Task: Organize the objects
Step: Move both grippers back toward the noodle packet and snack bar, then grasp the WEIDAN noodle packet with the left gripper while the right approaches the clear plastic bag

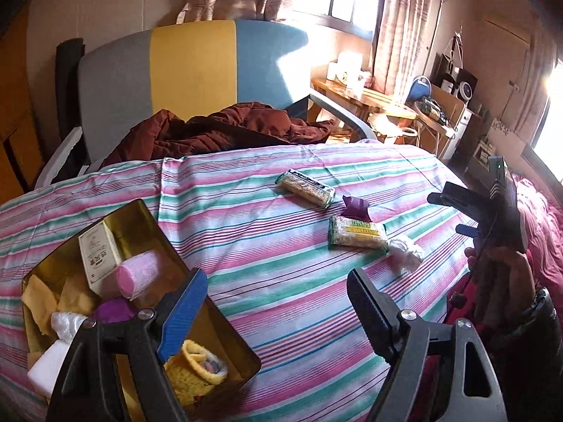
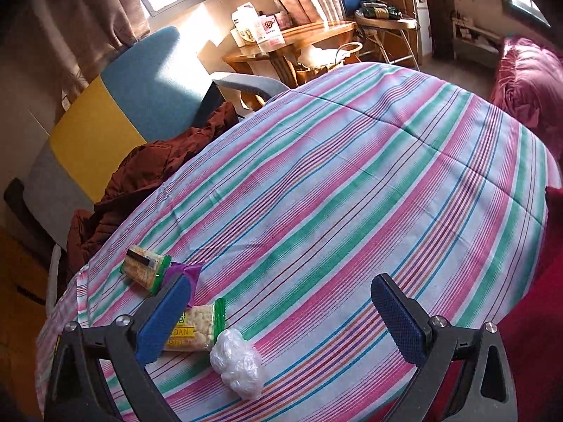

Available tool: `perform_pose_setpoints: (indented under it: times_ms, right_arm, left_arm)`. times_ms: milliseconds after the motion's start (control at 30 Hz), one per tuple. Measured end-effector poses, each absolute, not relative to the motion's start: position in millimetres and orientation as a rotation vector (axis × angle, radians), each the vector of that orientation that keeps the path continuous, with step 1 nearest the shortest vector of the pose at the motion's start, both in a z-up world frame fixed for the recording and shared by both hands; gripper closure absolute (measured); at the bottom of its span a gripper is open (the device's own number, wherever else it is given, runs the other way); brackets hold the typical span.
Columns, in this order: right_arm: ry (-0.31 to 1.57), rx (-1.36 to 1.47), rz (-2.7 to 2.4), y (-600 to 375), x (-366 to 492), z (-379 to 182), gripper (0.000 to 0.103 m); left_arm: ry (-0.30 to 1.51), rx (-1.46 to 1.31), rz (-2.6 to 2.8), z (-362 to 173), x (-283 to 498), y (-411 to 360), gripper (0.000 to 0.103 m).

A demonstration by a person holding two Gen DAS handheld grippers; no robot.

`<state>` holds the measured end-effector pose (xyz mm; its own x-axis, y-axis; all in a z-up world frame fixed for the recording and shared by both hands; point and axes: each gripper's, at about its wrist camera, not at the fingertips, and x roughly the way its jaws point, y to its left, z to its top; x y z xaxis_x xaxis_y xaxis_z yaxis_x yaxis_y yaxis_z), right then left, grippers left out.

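The left tool (image 1: 278, 302) hangs with its jaws wide apart and empty above a striped cloth (image 1: 281, 281) that covers the table. Only the left view shows the gold tin (image 1: 147, 211) under its left finger, already holding a small carton (image 1: 100, 249), a pink roll (image 1: 139, 277), yellow cloths (image 1: 38, 302) and a yellow knitted piece (image 1: 200, 362). The same view catches the right tool (image 1: 457, 211) at the right edge, held in a hand (image 1: 499, 274). In the right view that tool (image 2: 281, 316) is likewise spread open, gripping nothing. Just beyond its left finger lie a clear plastic wad (image 2: 237, 362), a yellow snack pack (image 2: 197, 327), a purple wrapper (image 2: 186, 270) and a green-edged snack bar (image 2: 144, 269), close together on the cloth. Farther off stands a grey, yellow and blue chair (image 1: 193, 70) with a brown jacket (image 1: 225, 130) on its seat.
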<state>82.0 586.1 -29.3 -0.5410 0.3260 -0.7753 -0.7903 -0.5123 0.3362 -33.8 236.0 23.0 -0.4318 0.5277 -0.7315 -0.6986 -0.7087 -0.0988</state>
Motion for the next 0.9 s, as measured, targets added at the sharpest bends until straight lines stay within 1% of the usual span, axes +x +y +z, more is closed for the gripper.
perform_pose_setpoints:
  times_ms: [233,333,600,700,900]
  right_arm:
    - [0.961,-0.899,2.114,583.3,77.8,-34.5,0.000]
    - [0.998,-0.896,2.116,585.2,79.6,-36.0,0.000]
    - [1.057,-0.914,2.149,585.2,78.0,-37.8,0.000]
    - [1.076,-0.914,2.157,586.1,77.6,-38.5,0.000]
    - [1.134,-0.931,2.153,590.5,76.2,-44.4,0.000]
  left_arm:
    - [0.395,-1.074,2.080,-0.9,-42.3,297.9,0.020]
    - [0.492,-1.056,2.066,-10.0,-40.9,327.4,0.019]
    - [0.750,-1.016,1.814,-42.1,-47.8,410.3,0.018]
    - [0.780,-1.032,1.683,-56.5,-52.6,432.8,0.018]
    - [0.899,-0.986,1.539,-76.0,-51.1,465.1,0.018]
